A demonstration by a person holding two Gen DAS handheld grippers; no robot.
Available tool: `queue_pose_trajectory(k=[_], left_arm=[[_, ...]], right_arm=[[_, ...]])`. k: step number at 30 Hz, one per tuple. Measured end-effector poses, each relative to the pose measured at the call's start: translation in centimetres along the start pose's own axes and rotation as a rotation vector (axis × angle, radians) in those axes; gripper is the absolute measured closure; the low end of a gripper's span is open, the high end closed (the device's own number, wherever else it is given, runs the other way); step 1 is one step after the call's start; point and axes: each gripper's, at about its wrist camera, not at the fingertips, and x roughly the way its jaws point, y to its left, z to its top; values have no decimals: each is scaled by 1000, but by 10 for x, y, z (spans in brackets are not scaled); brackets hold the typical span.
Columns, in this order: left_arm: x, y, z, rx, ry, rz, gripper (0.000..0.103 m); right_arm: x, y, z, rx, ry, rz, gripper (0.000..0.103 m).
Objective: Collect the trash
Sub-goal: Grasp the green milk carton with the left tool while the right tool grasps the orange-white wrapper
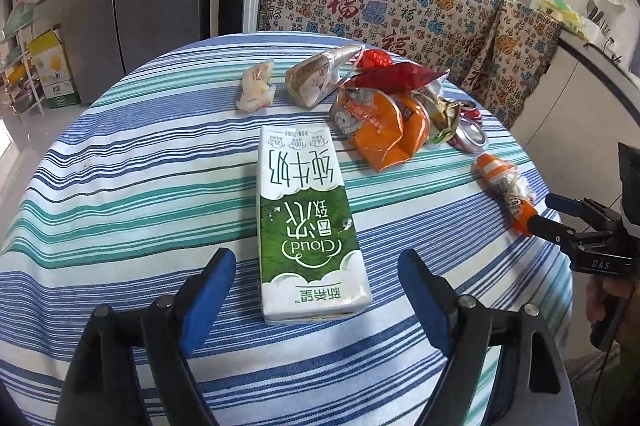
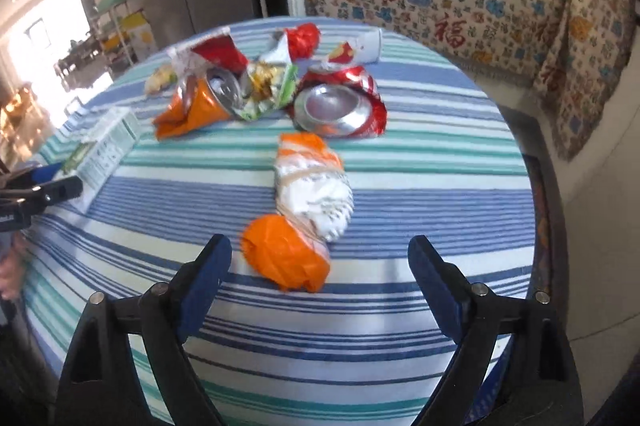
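1. The left gripper (image 1: 316,290) hangs spread wide and empty over the table (image 1: 120,186). The carton (image 1: 308,222) lies flat just ahead, its near end between the two fingers, so closing would likely need only a short reach down.
2. The carton's long axis runs away from the left gripper, almost along its line of sight. The jaws would thus close across the narrow width.
3. The right gripper (image 2: 320,274) is likewise spread wide and holds nothing. The wrapper (image 2: 304,210), twisted orange and white, lies just ahead between its fingers, nearer the left one.
4. The wrapper's long axis also runs away from its gripper, tilted a little. Each arm is nearer its own item.
5. Farther off sits the pile: an orange bag (image 1: 384,130), a red bag (image 1: 396,74) and a crushed can (image 2: 340,106).
6. Only the left view shows a pale wad (image 1: 256,86) and a paper cone (image 1: 320,78) beyond the carton. Only the right view shows the can's dented base and a paper cup (image 2: 360,50) behind it.
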Motion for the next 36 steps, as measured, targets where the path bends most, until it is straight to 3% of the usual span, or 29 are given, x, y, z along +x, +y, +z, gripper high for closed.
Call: queue_pose_trajectory(k=[2, 9, 11, 15, 19, 21, 23, 29, 36], left_arm=[[11, -1, 0, 7, 14, 47, 18], [31, -5, 8, 47, 38, 178, 15], [32, -4, 10, 38, 51, 177, 15], [25, -2, 11, 36, 52, 143, 16], [17, -3, 18, 60, 28, 133, 20], [19, -5, 22, 79, 38, 125, 29], [23, -7, 25, 99, 56, 117, 54], [7, -10, 25, 94, 14, 66, 56], [-14, -32, 23, 105, -25, 3, 56]], right_arm=[[15, -6, -4, 25, 58, 13, 11], [27, -2, 8, 16, 47, 10, 11], [24, -5, 15, 43, 41, 47, 20], [6, -11, 28, 74, -27, 99, 21], [10, -12, 35, 76, -23, 98, 22], [17, -10, 35, 62, 3, 114, 34], [24, -6, 34, 47, 41, 130, 60], [-5, -8, 30, 81, -25, 149, 61], [-21, -18, 15, 94, -40, 139, 61]])
